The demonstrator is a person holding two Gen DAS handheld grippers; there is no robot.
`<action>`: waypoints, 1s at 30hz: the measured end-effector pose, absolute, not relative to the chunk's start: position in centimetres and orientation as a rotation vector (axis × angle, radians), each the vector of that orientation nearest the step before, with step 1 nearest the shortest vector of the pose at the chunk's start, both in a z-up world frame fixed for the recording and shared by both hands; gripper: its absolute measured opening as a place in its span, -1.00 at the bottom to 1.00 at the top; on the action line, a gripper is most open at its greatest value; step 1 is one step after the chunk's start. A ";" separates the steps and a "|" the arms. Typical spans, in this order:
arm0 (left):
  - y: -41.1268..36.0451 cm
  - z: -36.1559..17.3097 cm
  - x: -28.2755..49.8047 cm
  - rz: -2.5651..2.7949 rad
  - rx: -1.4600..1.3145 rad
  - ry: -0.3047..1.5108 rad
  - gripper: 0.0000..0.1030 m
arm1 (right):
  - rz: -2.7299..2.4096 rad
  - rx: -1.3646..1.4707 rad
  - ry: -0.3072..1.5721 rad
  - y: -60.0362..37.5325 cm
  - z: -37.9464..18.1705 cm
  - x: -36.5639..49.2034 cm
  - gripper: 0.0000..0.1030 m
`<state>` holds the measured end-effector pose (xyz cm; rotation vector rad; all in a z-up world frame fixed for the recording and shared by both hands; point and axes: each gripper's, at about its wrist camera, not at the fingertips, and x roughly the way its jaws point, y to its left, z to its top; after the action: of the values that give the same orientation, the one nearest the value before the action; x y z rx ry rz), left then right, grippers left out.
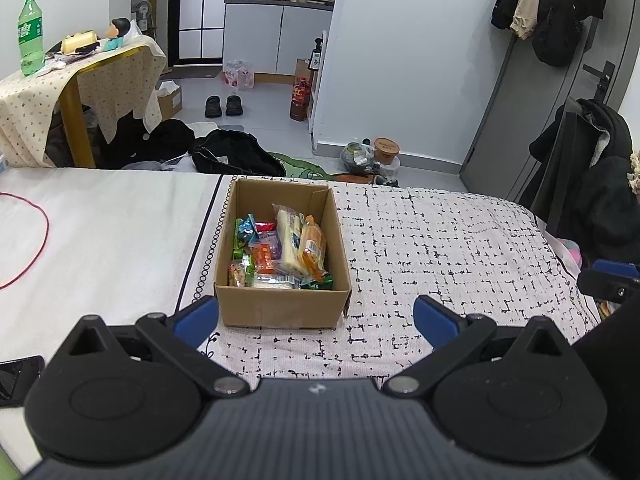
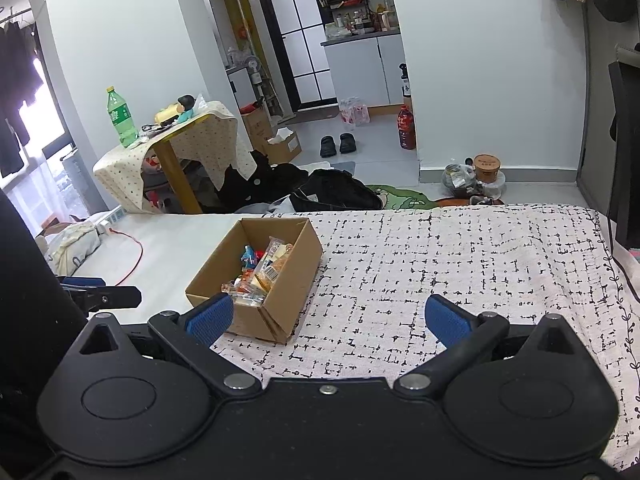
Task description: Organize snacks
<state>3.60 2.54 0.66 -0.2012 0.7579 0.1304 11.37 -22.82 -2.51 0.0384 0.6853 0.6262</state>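
Note:
An open cardboard box [image 1: 280,308] stands on the bed and holds several colourful snack packets [image 1: 280,252]. It also shows in the right wrist view [image 2: 296,272], left of centre, with the snack packets [image 2: 260,276] inside. My left gripper [image 1: 316,316] is open and empty, just in front of the box's near wall. My right gripper [image 2: 328,320] is open and empty, to the right of the box over the patterned blanket [image 2: 460,264]. The right gripper's tip shows at the right edge of the left wrist view [image 1: 608,280].
A red cable [image 1: 36,240] lies on the white sheet at left. A phone [image 1: 18,376] lies at the near left. Beyond the bed's far edge are a black bag [image 1: 236,154], shoes [image 1: 224,105] and a draped side table [image 1: 80,76] with a green bottle [image 1: 30,36].

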 end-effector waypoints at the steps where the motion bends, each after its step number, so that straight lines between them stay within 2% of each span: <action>1: 2.5 0.7 3.6 0.129 -0.199 0.757 1.00 | 0.625 0.038 0.686 -22.9 -2.5 11.4 1.00; 30: 2.2 0.7 3.8 0.114 -0.180 0.755 1.00 | 0.597 0.036 0.671 -23.4 -1.9 11.0 1.00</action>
<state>3.77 2.18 0.68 -0.1803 0.7551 0.1144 11.05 -23.38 -1.94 0.0364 0.6710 0.5973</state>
